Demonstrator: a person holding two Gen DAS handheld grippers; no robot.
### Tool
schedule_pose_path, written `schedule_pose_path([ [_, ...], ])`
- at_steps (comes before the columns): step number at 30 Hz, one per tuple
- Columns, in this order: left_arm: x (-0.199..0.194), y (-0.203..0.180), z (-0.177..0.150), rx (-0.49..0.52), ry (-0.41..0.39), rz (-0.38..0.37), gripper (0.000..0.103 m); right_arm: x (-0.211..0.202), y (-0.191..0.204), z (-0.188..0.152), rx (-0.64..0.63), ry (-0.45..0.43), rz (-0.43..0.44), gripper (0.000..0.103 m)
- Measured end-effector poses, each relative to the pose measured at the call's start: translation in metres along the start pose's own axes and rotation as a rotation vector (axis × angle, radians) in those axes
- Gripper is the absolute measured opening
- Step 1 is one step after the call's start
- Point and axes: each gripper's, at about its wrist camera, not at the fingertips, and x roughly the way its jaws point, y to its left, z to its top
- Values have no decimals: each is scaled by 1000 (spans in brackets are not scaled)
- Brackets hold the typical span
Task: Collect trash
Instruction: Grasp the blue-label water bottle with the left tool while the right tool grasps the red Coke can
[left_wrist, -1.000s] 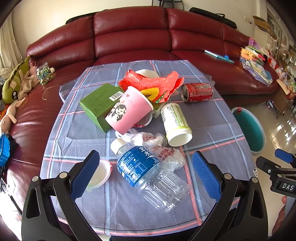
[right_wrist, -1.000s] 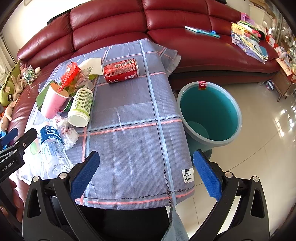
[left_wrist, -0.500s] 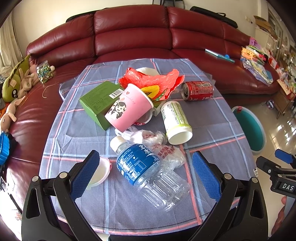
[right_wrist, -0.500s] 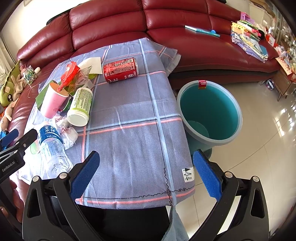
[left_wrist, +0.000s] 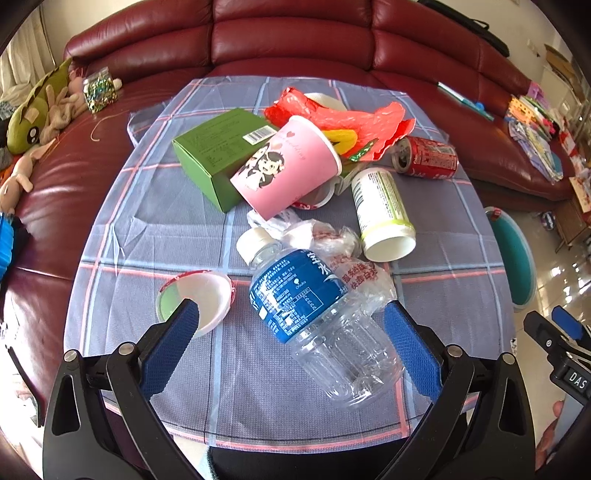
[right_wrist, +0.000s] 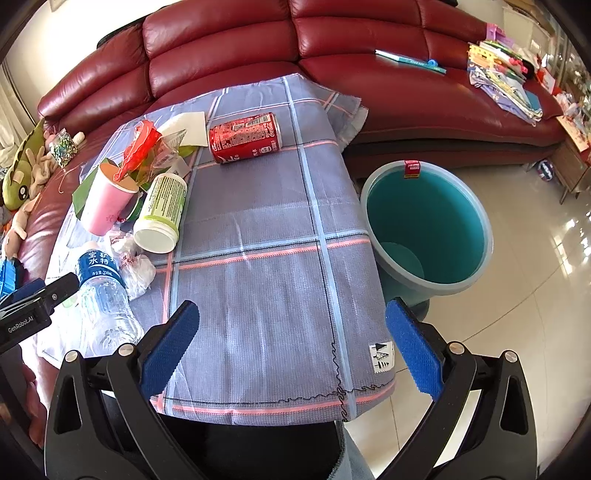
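Water bottle (left_wrist: 314, 314): lies on surface just ahead of left tool (left_wrist: 291, 328), between its spread fingers, long axis slanting cap-away. Right tool (right_wrist: 291, 332): released, empty, farther off.

L wrist view is aimed down over the worktop's (left_wrist: 155, 236) near edge twd the sofa (left_wrist: 288, 44), close above the water bottle (left_wrist: 314, 314). R wrist view is set further right, over bare cloth, w/ the teal bin (right_wrist: 428, 225) alongside. Bottle, red can (right_wrist: 243, 137) & sofa are shared by both.
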Motion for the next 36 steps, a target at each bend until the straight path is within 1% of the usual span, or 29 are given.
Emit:
schedule_pose_path([
  [7,30,-9,1,-30,89,2,100,11,-8,-3,1,14,21,97],
  [11,47,-9,-5,-49,136,-24,99,19,-13,-3,11,29,23,97],
  [13,51,-7,-7,-58,146,-42,94,22,-15,-3,19,35,25,97],
  [14,53,-7,-8,-59,150,-51,82,24,-15,-2,20,38,26,97],
  [15,53,-6,-10,-57,157,-58,74,25,-14,-2,18,41,26,97],
  [18,46,-5,-14,-24,130,-55,71,26,-9,0,2,46,28,97],
  [21,37,3,-14,-10,101,-69,71,28,1,4,-28,52,33,97],
  [26,17,16,-12,-2,29,-69,71,32,21,16,-73,58,46,97],
  [29,7,20,-5,-1,-8,-90,71,36,26,23,-81,71,49,97],
  [32,-2,21,5,9,-53,-114,71,41,27,32,-75,80,34,97],
  [36,-4,25,29,8,-83,-140,71,47,28,49,-78,78,28,97],
])
